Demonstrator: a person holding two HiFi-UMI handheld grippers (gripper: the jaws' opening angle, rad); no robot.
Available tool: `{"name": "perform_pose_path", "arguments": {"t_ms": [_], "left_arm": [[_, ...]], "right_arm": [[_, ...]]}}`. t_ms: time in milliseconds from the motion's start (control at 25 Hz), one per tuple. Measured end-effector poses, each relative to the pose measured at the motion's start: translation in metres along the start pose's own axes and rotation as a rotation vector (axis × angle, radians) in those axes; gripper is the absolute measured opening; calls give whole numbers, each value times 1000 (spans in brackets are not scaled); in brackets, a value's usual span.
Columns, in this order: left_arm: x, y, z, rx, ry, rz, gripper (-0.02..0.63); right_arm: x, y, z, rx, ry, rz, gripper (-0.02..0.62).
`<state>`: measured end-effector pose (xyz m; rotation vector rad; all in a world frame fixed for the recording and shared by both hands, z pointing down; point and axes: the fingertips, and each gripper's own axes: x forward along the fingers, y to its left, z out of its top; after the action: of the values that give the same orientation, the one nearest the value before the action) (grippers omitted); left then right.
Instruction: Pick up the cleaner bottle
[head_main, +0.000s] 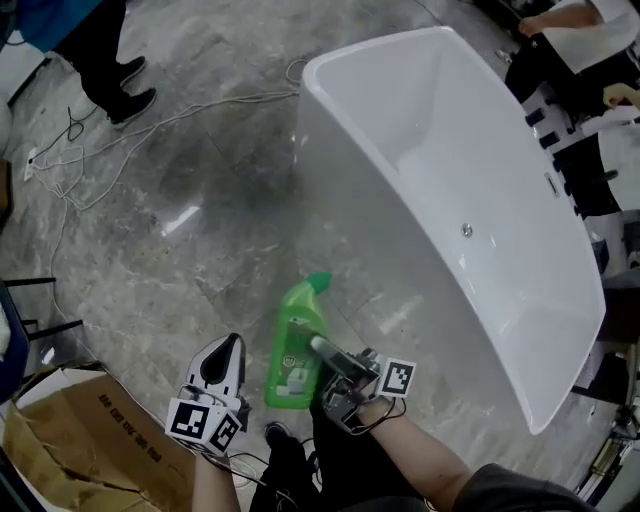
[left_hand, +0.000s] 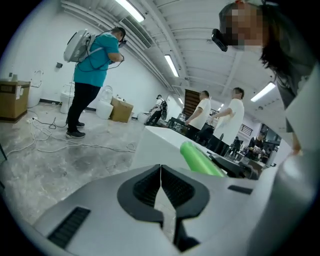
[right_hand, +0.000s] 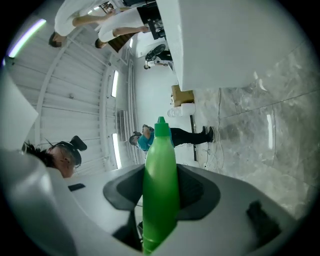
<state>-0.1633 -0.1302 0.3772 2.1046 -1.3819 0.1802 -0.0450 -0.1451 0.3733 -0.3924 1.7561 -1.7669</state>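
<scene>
Cleaner bottle (head_main: 296, 345), neck toward bathtub (head_main: 450, 150)

The head camera looks steeply down over the glossy white freestanding bathtub (head_main: 470, 200). Each gripper camera rides close behind its jaws — left facing level across the room, right rolled sideways; all share that tub and the green plastic bottle (head_main: 297, 345).

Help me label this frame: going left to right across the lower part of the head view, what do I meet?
In order: brown cardboard box → left gripper, white with a marker cube → green plastic cleaner bottle → white glossy bathtub.
</scene>
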Motion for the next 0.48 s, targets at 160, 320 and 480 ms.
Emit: {"name": "perform_pose_path", "arguments": {"t_ms": [160, 320, 480], "left_arm": [[-73, -18, 17, 6, -12, 14, 15], [-133, -33, 17, 59, -5, -6, 15], [-183, -50, 15, 100, -23, -45, 15]], "right_arm": [[-2, 59, -37, -55, 9, 9, 183], [-7, 108, -79, -113, -5, 31, 183], [-29, 138, -126, -95, -96, 44, 183]]}}
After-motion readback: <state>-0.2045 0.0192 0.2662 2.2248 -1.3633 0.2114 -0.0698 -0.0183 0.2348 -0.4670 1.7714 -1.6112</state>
